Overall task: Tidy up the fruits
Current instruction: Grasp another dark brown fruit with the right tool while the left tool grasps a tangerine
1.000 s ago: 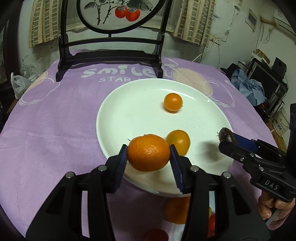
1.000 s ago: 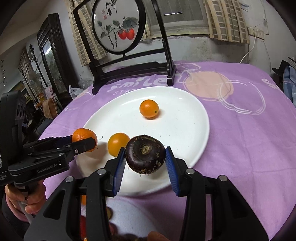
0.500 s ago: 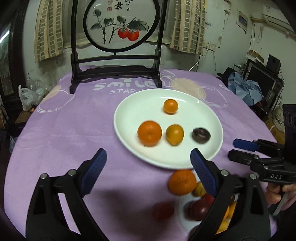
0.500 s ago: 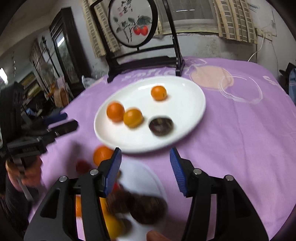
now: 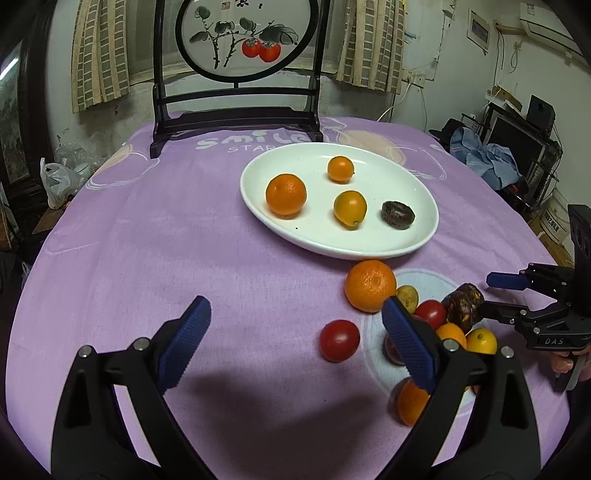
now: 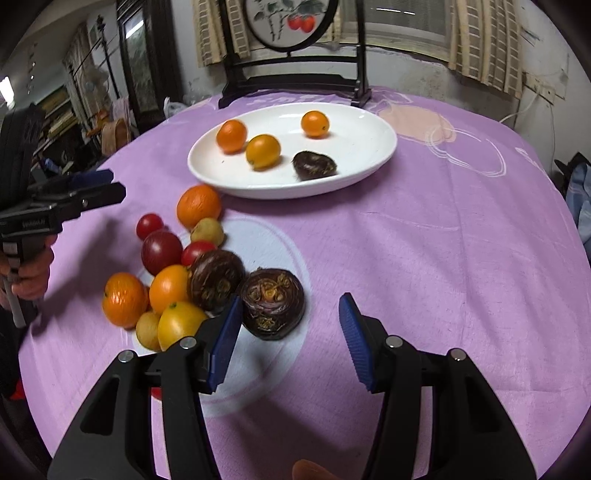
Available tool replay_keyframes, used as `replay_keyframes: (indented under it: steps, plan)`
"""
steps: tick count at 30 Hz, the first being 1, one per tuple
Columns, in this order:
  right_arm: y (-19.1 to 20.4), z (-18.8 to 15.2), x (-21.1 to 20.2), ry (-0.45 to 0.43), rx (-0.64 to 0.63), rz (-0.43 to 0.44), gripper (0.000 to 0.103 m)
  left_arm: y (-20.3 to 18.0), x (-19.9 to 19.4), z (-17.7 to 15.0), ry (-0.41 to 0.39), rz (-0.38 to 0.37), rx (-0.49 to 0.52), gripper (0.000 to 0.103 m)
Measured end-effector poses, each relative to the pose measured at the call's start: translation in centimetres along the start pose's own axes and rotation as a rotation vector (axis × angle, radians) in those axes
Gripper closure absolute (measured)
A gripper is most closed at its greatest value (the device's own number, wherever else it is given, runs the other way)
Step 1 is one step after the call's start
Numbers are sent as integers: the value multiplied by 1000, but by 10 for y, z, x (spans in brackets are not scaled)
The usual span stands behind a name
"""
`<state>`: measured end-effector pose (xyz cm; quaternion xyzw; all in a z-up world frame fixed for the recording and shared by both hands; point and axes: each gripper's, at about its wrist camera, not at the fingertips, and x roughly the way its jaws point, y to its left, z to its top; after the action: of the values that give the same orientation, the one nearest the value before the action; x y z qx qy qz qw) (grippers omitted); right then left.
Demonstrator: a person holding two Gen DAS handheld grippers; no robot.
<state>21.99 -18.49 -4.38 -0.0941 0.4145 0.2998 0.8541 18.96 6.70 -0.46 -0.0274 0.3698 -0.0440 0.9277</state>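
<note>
Tongs come first. The left gripper (image 5: 293, 343) is spread wide open and holds nothing. It hangs above the purple tablecloth (image 5: 147, 240), and a small red tomato (image 5: 339, 340) lies on the cloth between its blue pads (image 5: 184, 339), closer to the right pad. The right gripper (image 6: 290, 341) is open too, and nothing is in it. A big dark brown fruit (image 6: 272, 302) sits just in front of its left pad, and it is hard to tell if they touch.

Beside that fruit lies the loose pile. There is another dark fruit (image 6: 216, 278) touching it, then yellow and orange fruits, more red tomatoes, and a large orange (image 6: 198, 206) at the far end, close to the plate.

Farther out is the white plate (image 6: 362, 147). Four fruits rest on it, all apart from each other: a tangerine (image 5: 286, 194), a yellow-orange fruit (image 5: 349, 207), a little orange one (image 5: 340, 168) at the back, and a dark round fruit (image 5: 398, 215) near the plate's right side.

Behind the plate stands a black wooden stand with a round painting (image 5: 243, 33) of red fruit and leaves.
</note>
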Motion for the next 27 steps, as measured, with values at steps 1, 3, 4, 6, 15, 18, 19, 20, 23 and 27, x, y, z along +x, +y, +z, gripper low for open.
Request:
replay_keyframes:
  steps: [1, 3, 4, 6, 15, 18, 19, 20, 23, 27]
  plan:
    - [2, -1, 1, 9, -12, 2, 49, 0, 0, 0, -1, -3, -2, 8]
    - [5, -3, 2, 18, -28, 2, 49, 0, -2, -1, -6, -15, 0, 8]
    - [7, -3, 3, 21, -38, 2, 49, -1, -4, -1, -8, -16, 1, 8]
    - [8, -2, 4, 13, -49, -8, 49, -2, -6, -3, -14, -18, 5, 8]
    - [3, 0, 7, 24, -23, 17, 51, -5, -13, -3, -28, -50, 17, 8]
    - [5, 2, 9, 18, -26, 12, 51, -5, -15, -2, -28, -60, 13, 8]
    - [5, 5, 12, 21, -20, 10, 52, -5, -15, -2, -25, -68, 12, 8]
    - [4, 7, 15, 26, -11, 13, 53, -6, -16, -3, -20, -81, 13, 8]
    - [1, 10, 22, 42, 22, 32, 57, -13, -17, -6, -12, -103, 44, 8]
    - [1, 6, 17, 39, 27, 20, 59, -24, -19, -12, 1, -139, 112, 8]
